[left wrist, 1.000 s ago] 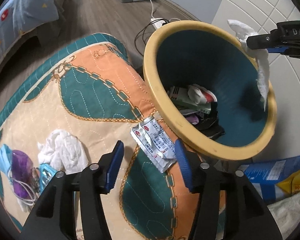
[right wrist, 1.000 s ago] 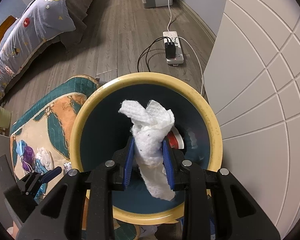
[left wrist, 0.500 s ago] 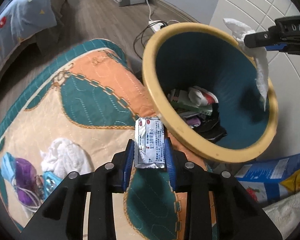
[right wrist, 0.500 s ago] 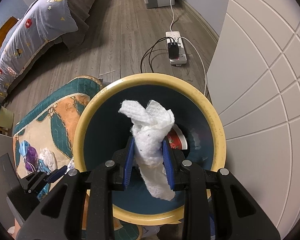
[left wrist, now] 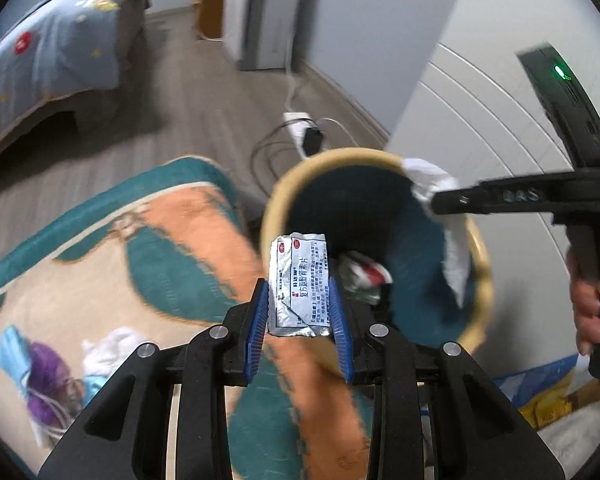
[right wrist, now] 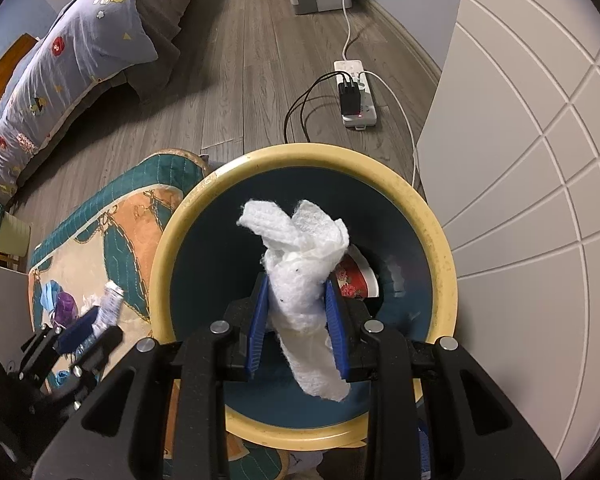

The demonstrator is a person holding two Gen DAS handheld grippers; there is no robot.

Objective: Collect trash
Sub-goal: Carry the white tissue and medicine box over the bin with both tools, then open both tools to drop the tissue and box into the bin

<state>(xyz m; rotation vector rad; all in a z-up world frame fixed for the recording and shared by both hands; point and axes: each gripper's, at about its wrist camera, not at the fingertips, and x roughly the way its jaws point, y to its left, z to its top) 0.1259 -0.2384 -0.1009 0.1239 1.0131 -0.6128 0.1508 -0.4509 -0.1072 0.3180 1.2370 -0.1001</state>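
Observation:
My left gripper [left wrist: 299, 292] is shut on a silver foil medicine packet [left wrist: 298, 280], lifted above the patterned quilt [left wrist: 140, 264] beside the bin. The yellow-rimmed, teal-lined trash bin [right wrist: 432, 240] stands at the quilt's right edge and holds several scraps, among them a red and white wrapper [right wrist: 354, 280]. My right gripper [right wrist: 296, 300] is shut on a white crumpled tissue [right wrist: 300, 264] directly over the bin's mouth. The left wrist view shows the tissue [left wrist: 452, 248] hanging by the bin's far rim [left wrist: 480, 268]. The right wrist view shows the left gripper [right wrist: 100, 316] low at the left with the packet.
On the quilt lie another white tissue [left wrist: 112, 344], a purple object with white cord [left wrist: 48, 364] and blue face masks [left wrist: 12, 344]. A power strip [right wrist: 356, 92] with cables sits on the wood floor. White cabinet [right wrist: 540, 160] at right, bed [right wrist: 60, 60] at left. Bags [left wrist: 548, 392] lie beside the bin.
My left gripper closed on the foil packet lying on the quilt and lifted it up toward the bin. The right gripper held still with the tissue over the bin.

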